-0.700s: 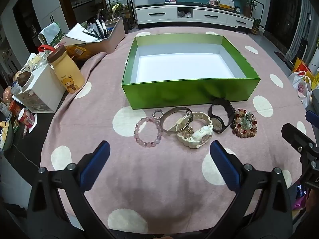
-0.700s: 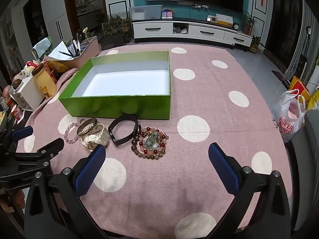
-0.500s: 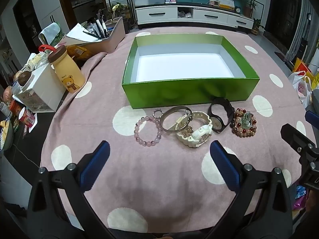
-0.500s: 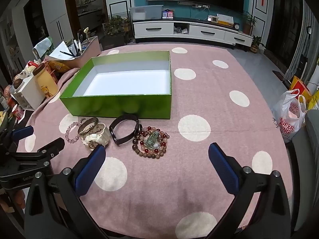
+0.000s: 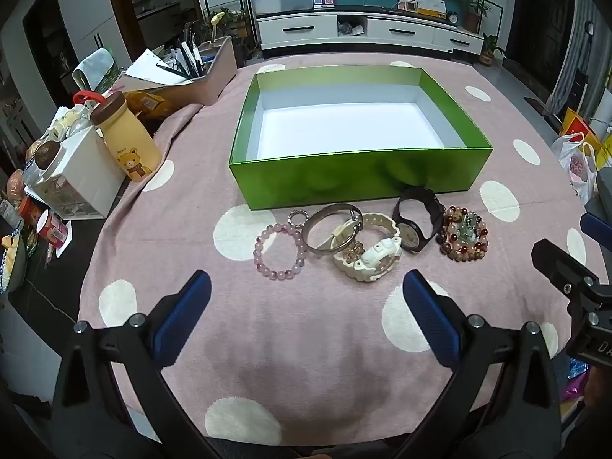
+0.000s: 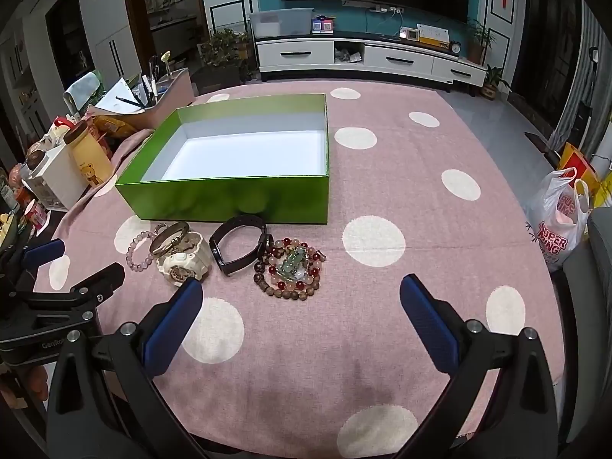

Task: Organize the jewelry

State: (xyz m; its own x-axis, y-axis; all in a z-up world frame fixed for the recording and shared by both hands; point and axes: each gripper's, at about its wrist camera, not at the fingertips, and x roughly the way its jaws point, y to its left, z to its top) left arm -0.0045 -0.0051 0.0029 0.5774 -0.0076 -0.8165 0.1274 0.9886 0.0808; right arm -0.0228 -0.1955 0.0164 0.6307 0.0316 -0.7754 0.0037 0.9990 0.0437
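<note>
The task is at its very start: no piece of jewelry is in the green box (image 5: 359,179) yet, and its white floor is bare. The box stands open on the desk (image 5: 306,363), which has a pink cloth with white dots. All the jewelry lies in a row on the cloth just in front of the near wall of the box: a pink bead bracelet (image 5: 280,251), a small ring (image 5: 298,217), a metal bangle (image 5: 331,228) that rests partly on a white watch (image 5: 373,254), a black watch (image 5: 417,220), and a heap of brown and red beads (image 5: 463,234).

The left gripper (image 5: 306,317) hangs above the cloth near the row, its jaws spread wide and holding nothing. The right gripper (image 6: 302,323) is the same, spread and empty, close to the bead heap.

The next move probably calls for a choice of one piece. The bead heap or the pink bracelet seems easiest, because each lies at an end of the row, while the bangle and the white watch overlap and may drag each other.
</note>
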